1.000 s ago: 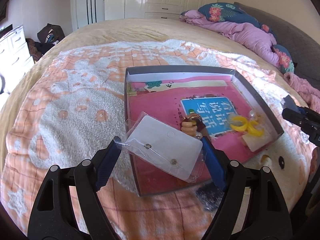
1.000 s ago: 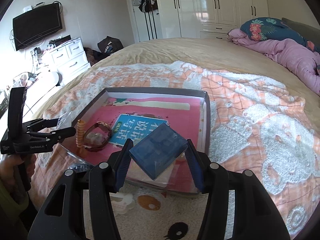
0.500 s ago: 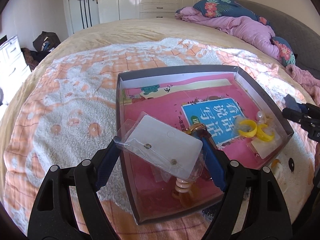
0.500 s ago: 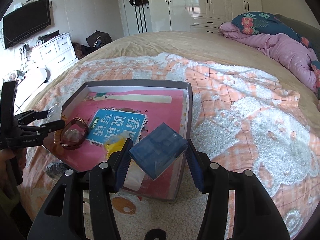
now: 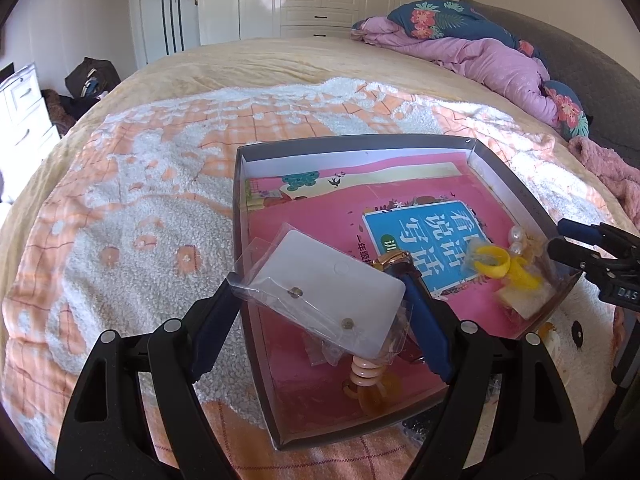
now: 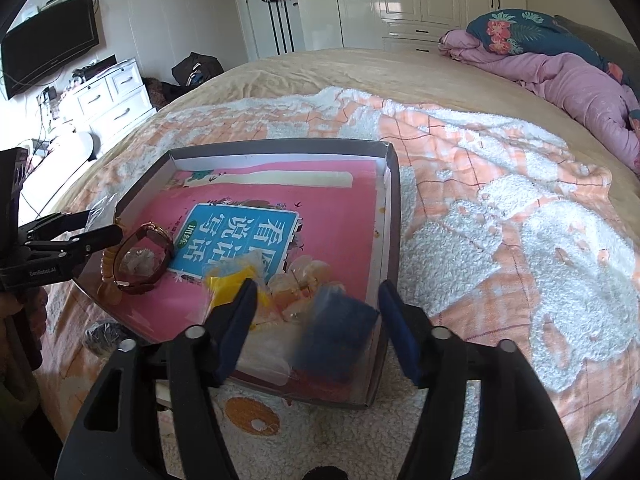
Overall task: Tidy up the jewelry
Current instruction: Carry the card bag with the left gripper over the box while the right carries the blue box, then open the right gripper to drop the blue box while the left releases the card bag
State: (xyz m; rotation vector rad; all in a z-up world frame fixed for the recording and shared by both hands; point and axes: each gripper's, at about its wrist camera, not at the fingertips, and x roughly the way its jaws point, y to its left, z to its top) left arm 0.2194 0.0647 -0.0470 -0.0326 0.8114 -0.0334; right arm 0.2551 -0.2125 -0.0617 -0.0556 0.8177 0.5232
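Jaws first: the left gripper [image 5: 320, 300] is clamped on a clear plastic packet [image 5: 320, 298] holding a white earring card with two small studs, held just above the near left corner of the tray. The right gripper [image 6: 316, 320] has just been opening its jaws; they stand apart now, and a small blue box [image 6: 340, 336], blurred, sits between them without either pad pressing it, low over the tray's near right corner.

Under it all lies the bed [image 5: 240, 60], spread with an orange and white fleece blanket [image 5: 120, 220]. On the blanket rests a shallow dark-walled cardboard tray [image 5: 239, 184]. Its floor is covered by a pink book [image 6: 332, 216] with a blue title panel. On that book lie a brown-strapped wristwatch [image 6: 140, 260] at the left side, a yellow ring-shaped piece in plastic wrap [image 5: 494, 266], a coiled peach hair tie [image 5: 366, 372] near the front wall, and two pearl beads [image 5: 516, 240] by the right wall.
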